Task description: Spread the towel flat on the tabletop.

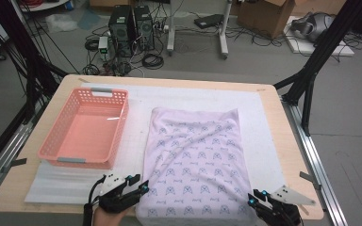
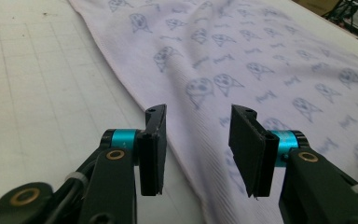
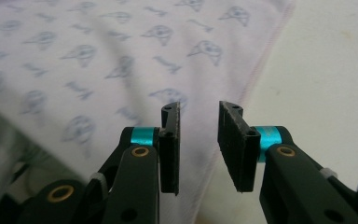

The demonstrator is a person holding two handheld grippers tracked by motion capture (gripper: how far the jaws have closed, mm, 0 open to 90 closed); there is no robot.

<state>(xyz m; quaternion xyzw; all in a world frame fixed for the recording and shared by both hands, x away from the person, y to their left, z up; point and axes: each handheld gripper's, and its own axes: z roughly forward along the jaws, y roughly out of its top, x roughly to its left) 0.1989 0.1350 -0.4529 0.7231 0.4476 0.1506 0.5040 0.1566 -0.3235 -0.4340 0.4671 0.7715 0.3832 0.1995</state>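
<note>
- A white cloth printed with small blue figures (image 1: 195, 155) lies spread flat on the white mat (image 1: 264, 117), filling the middle of the table from about the centre down to the near edge at 6 o'clock.
- The left gripper (image 1: 139, 186) sits at the cloth's near-left corner, at roughly 7 o'clock on the table, its jaws parted and empty.
- In the left gripper view that gripper (image 2: 196, 135) straddles the cloth's (image 2: 261, 60) left hem: one jaw is over bare mat (image 2: 37, 93), the other over fabric, with the hem running away toward 11 o'clock.
- The right gripper (image 1: 256, 198) is at the near-right corner, about 5 o'clock, also spread apart and holding nothing.
- In the right gripper view this gripper (image 3: 199, 123) frames the cloth's (image 3: 98, 51) right hem, which runs off toward 1 o'clock; bare mat (image 3: 335, 65) lies beyond it.
- A pink basket (image 1: 59, 141) stands at 9 o'clock of the cloth, apart from it, with a strip of mat between them.
- Open mat lies along the cloth's right side toward 3 o'clock and beyond its far edge at 12 o'clock.
- The far hem is slightly rumpled, with creases crossing the upper half.
</note>
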